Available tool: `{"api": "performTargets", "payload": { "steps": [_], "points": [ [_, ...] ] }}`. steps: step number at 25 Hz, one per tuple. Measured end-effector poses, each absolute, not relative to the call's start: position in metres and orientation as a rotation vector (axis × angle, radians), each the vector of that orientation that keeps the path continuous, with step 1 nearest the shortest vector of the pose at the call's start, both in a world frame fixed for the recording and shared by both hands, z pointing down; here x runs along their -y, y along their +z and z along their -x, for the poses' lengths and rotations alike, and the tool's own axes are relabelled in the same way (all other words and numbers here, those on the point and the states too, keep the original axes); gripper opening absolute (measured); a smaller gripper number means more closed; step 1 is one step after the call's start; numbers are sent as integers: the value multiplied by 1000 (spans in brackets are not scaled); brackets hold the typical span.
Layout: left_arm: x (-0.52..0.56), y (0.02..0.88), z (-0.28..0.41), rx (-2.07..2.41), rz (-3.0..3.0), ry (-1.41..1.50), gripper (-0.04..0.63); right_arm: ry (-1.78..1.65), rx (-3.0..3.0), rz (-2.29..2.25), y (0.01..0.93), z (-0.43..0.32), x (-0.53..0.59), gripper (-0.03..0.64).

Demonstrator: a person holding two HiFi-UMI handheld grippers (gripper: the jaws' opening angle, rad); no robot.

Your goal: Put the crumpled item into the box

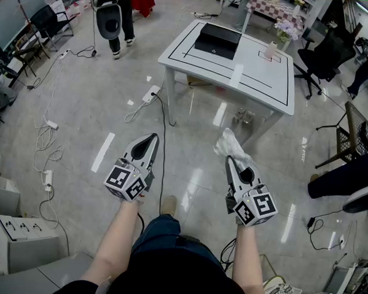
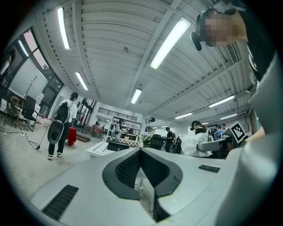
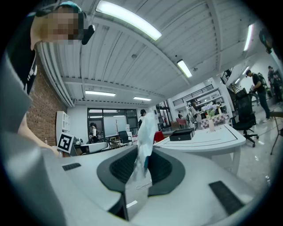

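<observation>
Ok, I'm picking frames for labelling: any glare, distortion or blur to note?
Head view: light streaks glare on the glossy floor, while the table is sharp. Both gripper views: fisheye bends the ceiling, corners go dark, strip lights blow out. Right gripper view: the crumpled white item looks slightly soft.

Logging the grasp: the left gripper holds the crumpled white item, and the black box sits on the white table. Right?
No: the right gripper holds the crumpled white item, as the right gripper view shows. The black box does sit on the white table.
</observation>
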State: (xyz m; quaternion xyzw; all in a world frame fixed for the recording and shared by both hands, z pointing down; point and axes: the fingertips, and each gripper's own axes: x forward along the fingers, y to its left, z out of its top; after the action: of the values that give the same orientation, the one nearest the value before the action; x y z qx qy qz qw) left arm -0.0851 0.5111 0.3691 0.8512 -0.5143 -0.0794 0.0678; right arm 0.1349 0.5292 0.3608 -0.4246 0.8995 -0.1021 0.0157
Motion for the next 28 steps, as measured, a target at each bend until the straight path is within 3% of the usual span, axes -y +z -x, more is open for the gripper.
{"api": "performTargets", "payload": {
  "steps": [28],
  "points": [
    [-332,381,146,1421,-2641,-168,3,-277,-2664,1521,367,-80,-370,64]
  ]
}}
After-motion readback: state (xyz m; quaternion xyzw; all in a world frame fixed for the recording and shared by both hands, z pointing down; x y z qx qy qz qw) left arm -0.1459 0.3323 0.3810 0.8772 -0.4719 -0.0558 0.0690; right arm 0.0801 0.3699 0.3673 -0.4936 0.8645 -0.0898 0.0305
